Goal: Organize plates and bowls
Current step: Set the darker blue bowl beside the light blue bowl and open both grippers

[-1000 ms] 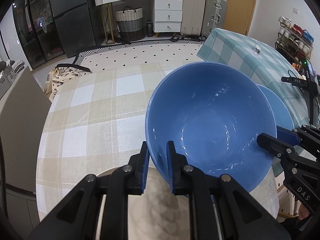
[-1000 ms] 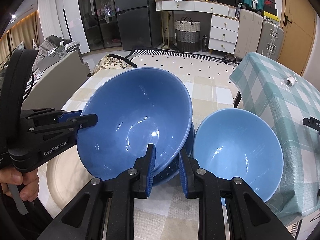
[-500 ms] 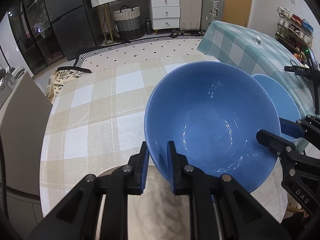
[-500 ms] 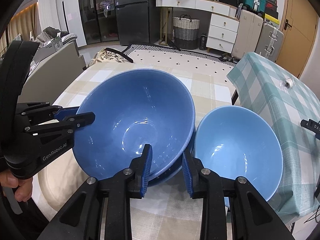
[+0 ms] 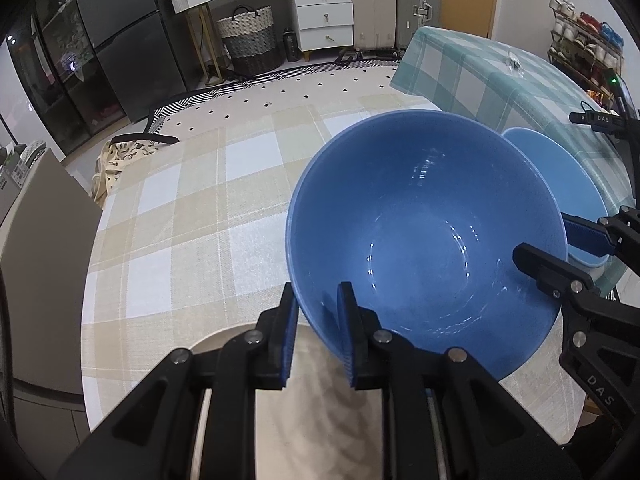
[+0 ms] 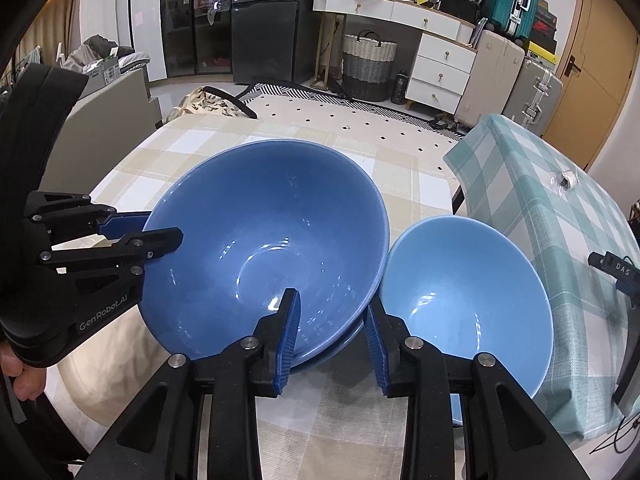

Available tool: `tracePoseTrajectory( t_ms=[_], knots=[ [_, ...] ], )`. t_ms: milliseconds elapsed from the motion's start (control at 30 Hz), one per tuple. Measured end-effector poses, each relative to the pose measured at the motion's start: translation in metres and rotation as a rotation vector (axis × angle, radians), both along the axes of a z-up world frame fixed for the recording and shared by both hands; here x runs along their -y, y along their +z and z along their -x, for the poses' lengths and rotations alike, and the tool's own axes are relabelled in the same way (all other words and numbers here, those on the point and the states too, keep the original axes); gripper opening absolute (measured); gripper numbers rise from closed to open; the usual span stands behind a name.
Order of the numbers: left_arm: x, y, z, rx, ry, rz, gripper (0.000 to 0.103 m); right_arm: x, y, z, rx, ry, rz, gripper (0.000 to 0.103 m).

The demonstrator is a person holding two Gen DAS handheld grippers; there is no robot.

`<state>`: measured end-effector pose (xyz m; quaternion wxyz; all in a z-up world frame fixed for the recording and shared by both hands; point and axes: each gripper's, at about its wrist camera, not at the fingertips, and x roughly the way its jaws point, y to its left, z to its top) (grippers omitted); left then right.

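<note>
A large dark blue bowl sits nested in a second dark blue bowl, of which only a rim sliver shows. My left gripper grips the top bowl's near-left rim, one pad inside and one outside, and its jaws are starting to open. My right gripper straddles the opposite rim. Its jaws have been opening and stand apart from both bowl walls. A smaller light blue bowl stands just right of the stack.
A beige plate lies on the beige checked tablecloth under my left gripper. A table with a green checked cloth adjoins on the right. A hand holds the left gripper. Furniture stands beyond.
The right gripper's jaws have spread wider around the bowl rim. The dark blue bowl has settled slightly lower into the one beneath it. The left gripper has barely changed.
</note>
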<state>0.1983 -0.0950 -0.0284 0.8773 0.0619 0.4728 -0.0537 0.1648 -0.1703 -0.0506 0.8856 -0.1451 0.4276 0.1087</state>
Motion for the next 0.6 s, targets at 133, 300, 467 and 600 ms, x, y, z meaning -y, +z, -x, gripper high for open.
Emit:
tracePoseTrajectory(
  t_ms=[133,300,467,600],
  knots=[
    [0.001,-0.002,-0.001,-0.006,-0.008,-0.011,0.019,-0.002,-0.003,0.000,0.008,0.000,0.030,0.032],
    [0.002,-0.002,-0.002,-0.008,-0.008,-0.019,0.022,-0.001,-0.008,-0.003,-0.002,-0.002,0.038,0.033],
    [0.001,-0.003,-0.002,-0.013,0.000,-0.017,0.027,0.000,-0.011,-0.005,-0.001,0.001,0.034,0.037],
    [0.000,-0.006,-0.002,-0.027,0.004,-0.017,0.035,0.000,-0.012,-0.005,-0.003,0.012,0.023,0.044]
  ],
)
